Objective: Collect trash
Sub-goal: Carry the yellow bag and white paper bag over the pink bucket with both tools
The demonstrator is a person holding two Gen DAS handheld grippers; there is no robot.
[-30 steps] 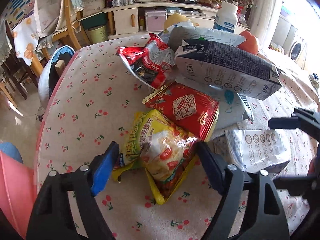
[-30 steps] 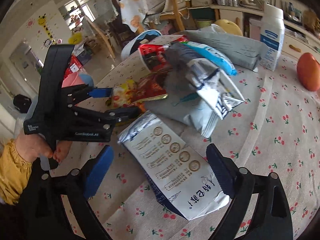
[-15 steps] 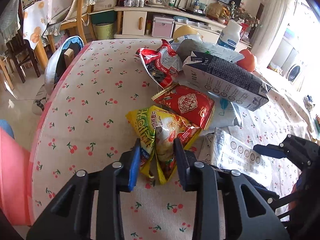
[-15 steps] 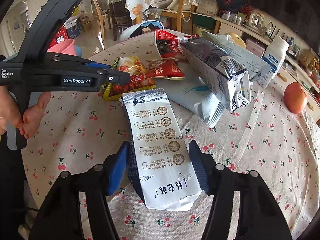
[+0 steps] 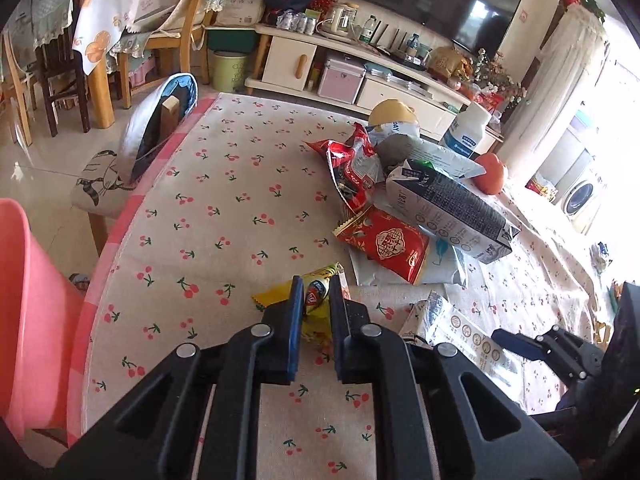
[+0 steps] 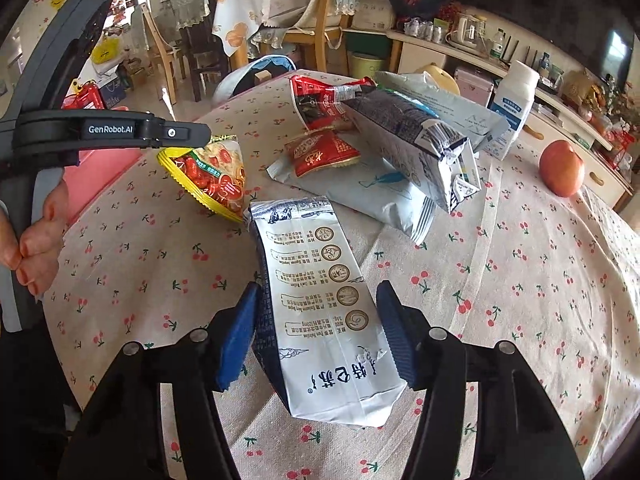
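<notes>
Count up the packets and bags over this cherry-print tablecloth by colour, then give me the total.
Yellow packet: 1
Red packets: 2
Navy-and-white pouches: 2
Pale grey bags: 2
Total: 7

Count on cherry-print tablecloth [image 6: 520, 280]: crinkly foil snack wrappers, six; white plastic bottle [image 6: 514, 108], one; round orange fruit [image 6: 561, 168], one; black two-finger grippers, two.
</notes>
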